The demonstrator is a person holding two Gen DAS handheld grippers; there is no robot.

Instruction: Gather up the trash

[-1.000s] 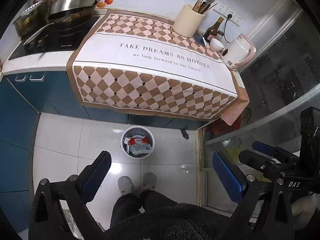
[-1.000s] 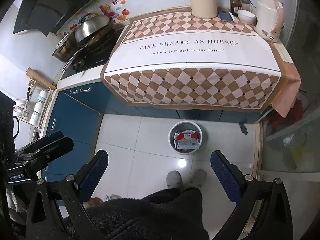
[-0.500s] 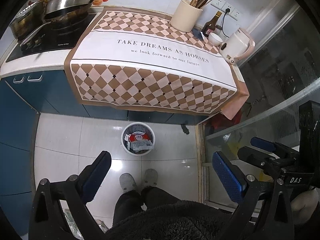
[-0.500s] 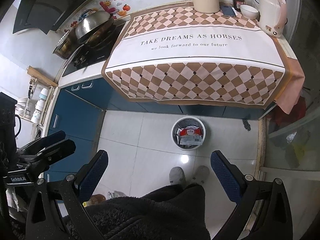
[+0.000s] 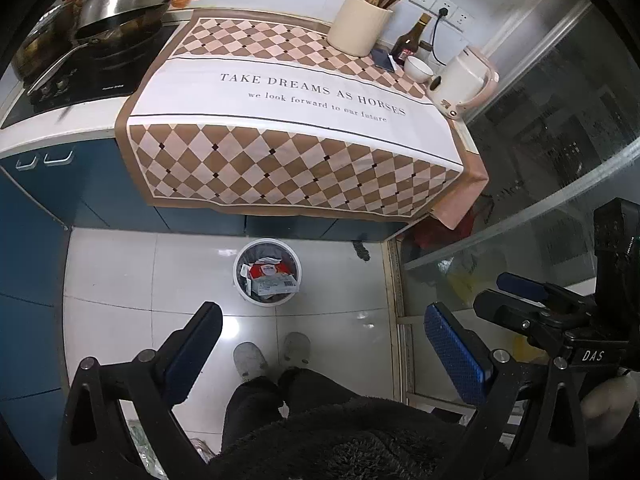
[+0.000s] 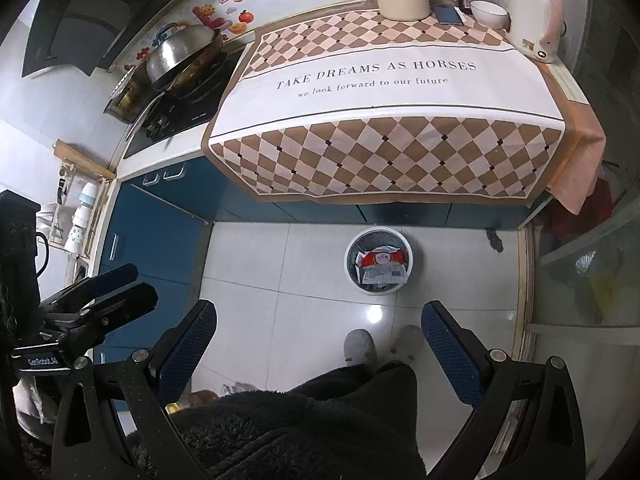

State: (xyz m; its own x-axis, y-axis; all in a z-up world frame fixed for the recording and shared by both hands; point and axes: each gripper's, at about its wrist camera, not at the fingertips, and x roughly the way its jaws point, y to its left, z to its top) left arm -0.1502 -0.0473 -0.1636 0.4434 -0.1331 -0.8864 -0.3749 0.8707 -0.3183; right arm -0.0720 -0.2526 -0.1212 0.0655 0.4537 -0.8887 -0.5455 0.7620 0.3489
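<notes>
Only the upper layer of trash (image 5: 269, 278) is showing inside the bin (image 5: 240, 280); a red-and-white wrapper and a white printed packet are covering whatever is lying deeper. Low at the frame edge, behind the left gripper (image 5: 323, 350), some clear plastic litter on the floor is being cut off by the person's dark fleece sleeve, and I cannot tell what it is. Behind the glass partition to the right, shapes are too blurred to name.

Both grippers are hanging wide open and holding nothing, high above the floor, with the bin ahead of and below them, against the blue cabinets under the surface (image 5: 100, 120). The person's two slippers (image 5: 250, 360) are standing between the bin and the left gripper.

From the right wrist, the right gripper (image 6: 319, 336) is seeing the left gripper off to its left, plus a wooden rack with bottles and the range hood, which the left view is missing. From the left wrist, the right gripper is appearing at the right edge, before the glass. The checked cloth (image 5: 296, 152), kettle (image 5: 464, 84) and wok (image 5: 120, 4) are showing in both.

Compared with a second ago, the surface is filling more of each frame and the bin is sitting slightly further ahead; both grippers are staying open.
</notes>
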